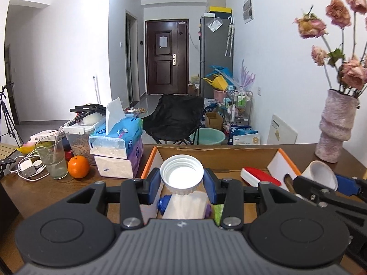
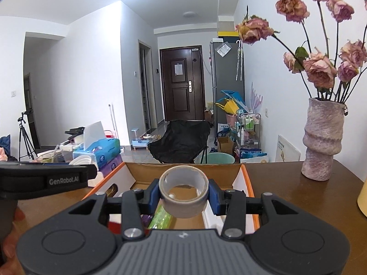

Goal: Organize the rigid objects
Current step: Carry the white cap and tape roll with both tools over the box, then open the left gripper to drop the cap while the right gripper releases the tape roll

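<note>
Right now I have both grippers loaded over the box, which sits on the table toward its far edge. My left gripper pinches a white bottle by its threaded neck, mouth toward the camera, above the box's left end, where a blue cap and a green packet already lie. My right gripper squeezes a tape roll across its width, held over the box's right end. I judge this the drop-off step. Next I should lower each item until it rests on the box floor, clear of the red-and-white piece, then spread the fingers, keeping the grippers from bumping each other.
</note>
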`<state>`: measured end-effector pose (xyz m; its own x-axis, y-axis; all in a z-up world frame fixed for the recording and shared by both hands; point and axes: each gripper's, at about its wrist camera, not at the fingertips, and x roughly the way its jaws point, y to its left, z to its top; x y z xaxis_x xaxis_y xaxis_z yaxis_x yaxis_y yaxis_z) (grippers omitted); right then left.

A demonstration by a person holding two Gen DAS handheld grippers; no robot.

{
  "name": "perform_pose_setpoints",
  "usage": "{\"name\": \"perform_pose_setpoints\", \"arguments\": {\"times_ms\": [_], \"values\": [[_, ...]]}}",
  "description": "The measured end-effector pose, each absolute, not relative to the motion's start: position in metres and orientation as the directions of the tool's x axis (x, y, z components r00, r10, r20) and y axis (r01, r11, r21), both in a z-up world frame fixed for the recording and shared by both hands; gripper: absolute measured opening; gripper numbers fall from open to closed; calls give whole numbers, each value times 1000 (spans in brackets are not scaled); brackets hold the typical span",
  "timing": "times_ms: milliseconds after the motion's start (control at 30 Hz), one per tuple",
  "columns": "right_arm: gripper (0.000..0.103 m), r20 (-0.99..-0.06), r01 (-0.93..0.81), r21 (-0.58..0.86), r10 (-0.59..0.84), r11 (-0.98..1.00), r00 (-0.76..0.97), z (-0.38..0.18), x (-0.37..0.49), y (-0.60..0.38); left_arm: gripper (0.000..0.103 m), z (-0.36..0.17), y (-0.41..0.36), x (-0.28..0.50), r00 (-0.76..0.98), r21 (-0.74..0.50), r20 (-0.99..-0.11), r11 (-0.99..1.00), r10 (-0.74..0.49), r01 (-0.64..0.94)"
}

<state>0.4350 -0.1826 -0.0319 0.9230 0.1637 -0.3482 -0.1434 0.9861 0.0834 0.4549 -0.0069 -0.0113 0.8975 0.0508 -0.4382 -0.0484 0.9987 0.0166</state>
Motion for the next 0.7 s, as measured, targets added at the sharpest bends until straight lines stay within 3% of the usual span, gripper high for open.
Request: {"name": "perform_pose_setpoints", "arguments": {"times_ms": [333,700], "values": [[42,-374,-146,86,168,986,912,-48,492,-182,42,-45,7,517,860,-46,-504,992,77,-116],[42,-392,-154,96,179,983,902,-75,523,-182,42,-70,2,544,843,-4,-530,993,96,-116]]}}
